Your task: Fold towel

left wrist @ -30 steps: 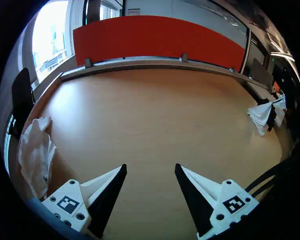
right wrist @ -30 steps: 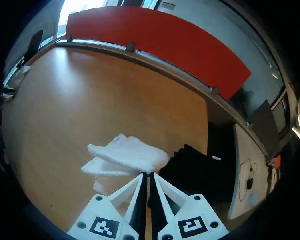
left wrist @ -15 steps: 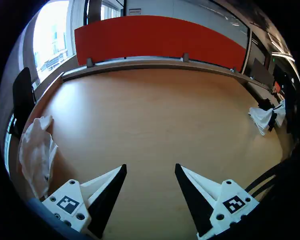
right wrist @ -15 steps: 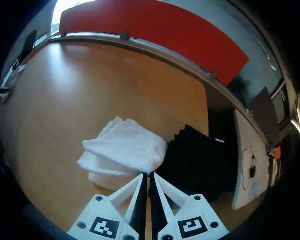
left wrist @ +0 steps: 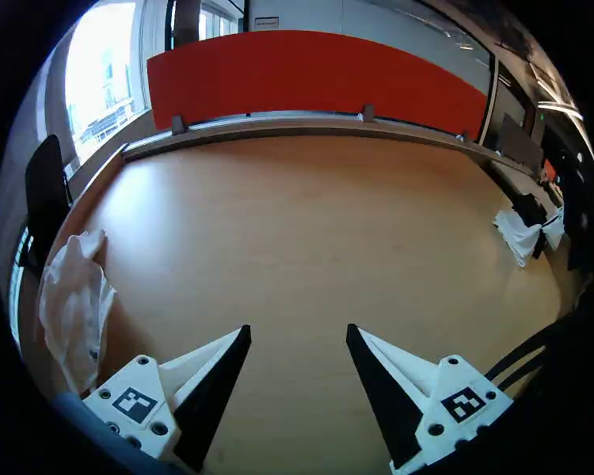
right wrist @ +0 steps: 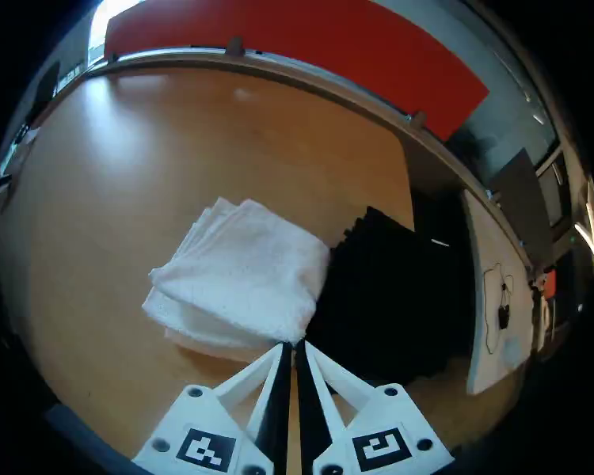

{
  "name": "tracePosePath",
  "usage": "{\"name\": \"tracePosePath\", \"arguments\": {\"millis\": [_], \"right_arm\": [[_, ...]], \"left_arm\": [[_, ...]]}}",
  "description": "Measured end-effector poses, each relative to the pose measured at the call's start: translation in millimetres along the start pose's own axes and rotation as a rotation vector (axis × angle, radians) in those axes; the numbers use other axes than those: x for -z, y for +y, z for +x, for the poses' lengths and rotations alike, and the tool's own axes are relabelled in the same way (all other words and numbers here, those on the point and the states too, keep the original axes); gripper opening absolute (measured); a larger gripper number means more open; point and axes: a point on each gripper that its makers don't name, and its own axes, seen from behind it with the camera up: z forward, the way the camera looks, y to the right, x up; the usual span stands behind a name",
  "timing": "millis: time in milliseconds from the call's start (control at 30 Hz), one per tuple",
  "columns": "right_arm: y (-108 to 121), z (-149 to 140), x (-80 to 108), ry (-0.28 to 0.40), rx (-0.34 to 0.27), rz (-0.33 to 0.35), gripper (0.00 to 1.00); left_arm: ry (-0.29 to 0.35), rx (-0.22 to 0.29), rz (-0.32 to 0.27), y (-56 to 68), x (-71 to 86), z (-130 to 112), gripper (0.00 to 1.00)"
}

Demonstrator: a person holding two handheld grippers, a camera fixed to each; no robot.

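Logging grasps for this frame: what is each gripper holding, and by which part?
The right gripper pinches the folded white towel by its near corner. The left gripper is open and holds nothing.

The towel (right wrist: 241, 281) is plain white with a fine looped texture, on a honey-coloured, faintly grained wood worktop (right wrist: 123, 158). Beside it lies a black thing (right wrist: 392, 301) (too dark to show any pattern). A red panel (left wrist: 313, 75) lines the worktop's far edge, and a white cloth (left wrist: 71, 301) its left edge. The left gripper (left wrist: 297, 328) and right gripper (right wrist: 291, 344) have black fingers (left wrist: 214, 380) on white bodies with black-and-white square markers.
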Motion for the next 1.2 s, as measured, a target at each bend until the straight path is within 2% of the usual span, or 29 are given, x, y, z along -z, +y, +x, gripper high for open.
{"name": "tracePosePath", "arguments": {"millis": [433,800,1067,1200], "right_arm": [[8,-20,-6.1,-0.053,-0.022,-0.030,0.08],[10,-29,-8.9,-0.075,-0.041,-0.047,0.13],[17,-34,-7.9,-0.081,-0.057,-0.067,0.14],[17,-35,-7.6,-0.080,-0.063,-0.069,0.20]], "left_arm": [[0.000,-0.007,0.002,1.2,-0.4,2,0.89],[0.000,-0.014,0.003,1.8,0.3,3,0.89],[0.001,-0.018,0.003,2.4,1.4,4,0.89],[0.001,-0.019,0.002,3.4,1.9,3,0.89]]}}
